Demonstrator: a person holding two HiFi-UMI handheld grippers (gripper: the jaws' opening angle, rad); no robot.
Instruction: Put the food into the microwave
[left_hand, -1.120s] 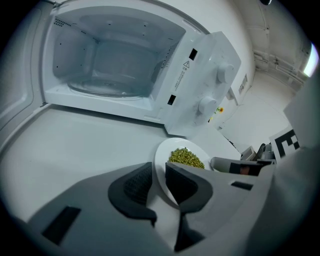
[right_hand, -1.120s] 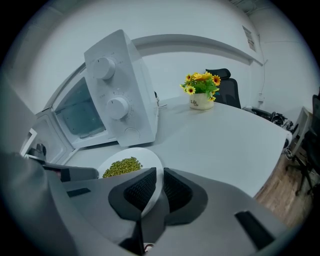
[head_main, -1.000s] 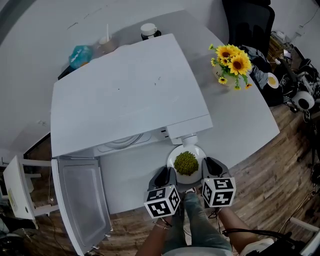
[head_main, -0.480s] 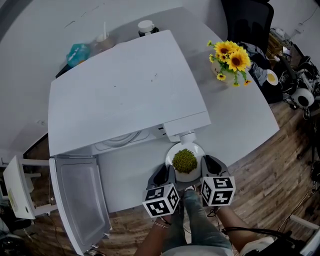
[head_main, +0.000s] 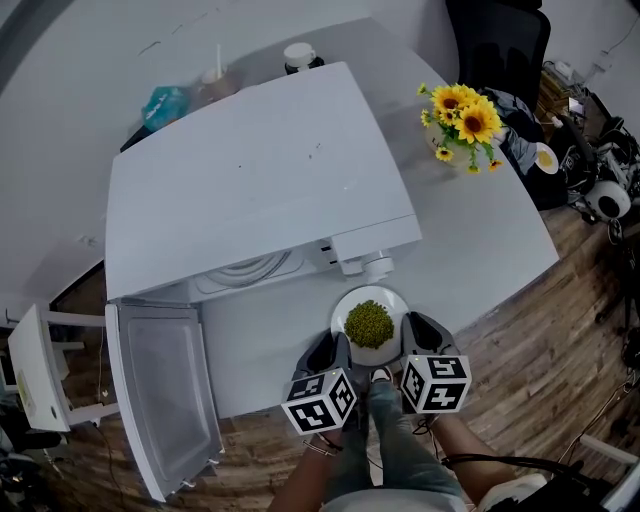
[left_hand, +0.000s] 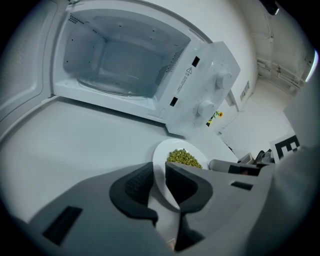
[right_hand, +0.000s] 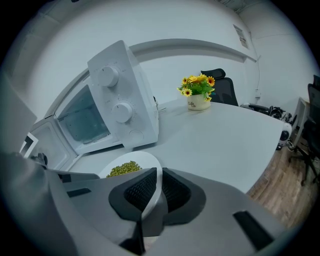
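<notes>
Plate (head_main: 370, 293): was seen glossy, smooth.
Microwave (head_main: 250, 180): was finished matt white.
Desk (head_main: 480, 250): was seen smooth, matt.
Floor (head_main: 560, 330): was laid in wood.

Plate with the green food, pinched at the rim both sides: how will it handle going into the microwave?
Plate looks rigid and glossy, so likely stiff but slippery in the left gripper and right gripper. The loose green food would probably roll off if tilted.

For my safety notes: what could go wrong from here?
Both the left tool and the right tool pinch only the thin rim of the round white plate; a tilt could spill the loose green peas. The plate sits before the white microwave's knob panel, so it might bump it.
</notes>
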